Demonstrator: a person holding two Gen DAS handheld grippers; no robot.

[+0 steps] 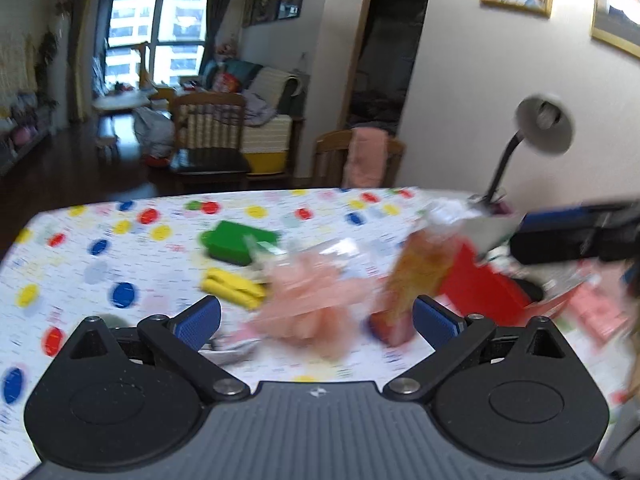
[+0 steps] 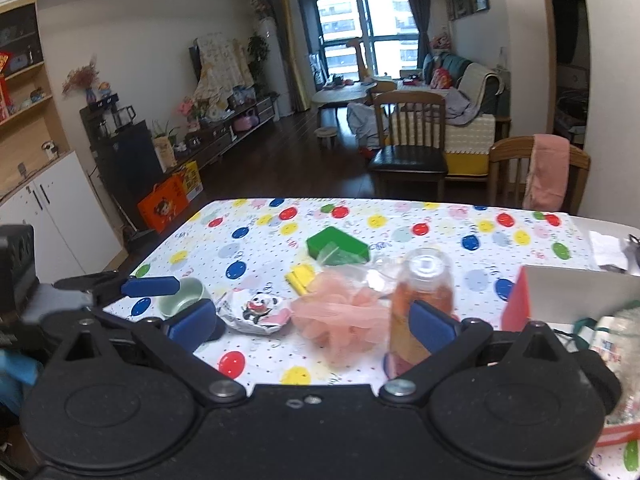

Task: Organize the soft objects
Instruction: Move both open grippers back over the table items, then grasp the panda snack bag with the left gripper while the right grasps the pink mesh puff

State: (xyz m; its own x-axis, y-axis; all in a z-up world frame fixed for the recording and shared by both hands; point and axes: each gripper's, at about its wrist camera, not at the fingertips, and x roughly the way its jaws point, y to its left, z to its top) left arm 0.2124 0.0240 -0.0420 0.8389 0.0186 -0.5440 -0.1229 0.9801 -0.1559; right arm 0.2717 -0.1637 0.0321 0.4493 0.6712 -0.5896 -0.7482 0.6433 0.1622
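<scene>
Table (image 2: pixel 440 216) is covered w/ a white cloth printed in red, blue, yellow and green dots; left wrist view is motion-blurred, right wrist view is sharp. Left gripper (image 1: pixel 316 322) is seen spread wide, nothing btwn its blue pads, held above the table's near edge. Right gripper (image 2: pixel 312 322) is likewise spread wide and empty. Pink mesh bath pouf (image 2: pixel 340 312) is laid on the cloth near centre, just ahead of both tools. Yellow sponge (image 2: pixel 302 276) is set just behind the pouf, green sponge (image 2: pixel 336 245) farther back, apart from it. Panda-print packet (image 2: pixel 256 312) is placed left of the pouf, a pale green cup (image 2: pixel 182 300) beyond that. An upright bottle of orange liquid (image 2: pixel 422 304) is stood right of the pouf, partly hidden by the right tool's pad. A red-and-white box (image 2: pixel 520 300) is seen at the right edge; a gooseneck desk lamp (image 1: pixel 540 128) is visible in left wrist view only. Behind the table: wooden chairs, one draped w/ a pink towel (image 2: pixel 548 170), a sofa (image 2: pixel 472 120), dark wood floor, big window (image 2: pixel 368 28), TV bench along the left wall, white cabinets at far left.
</scene>
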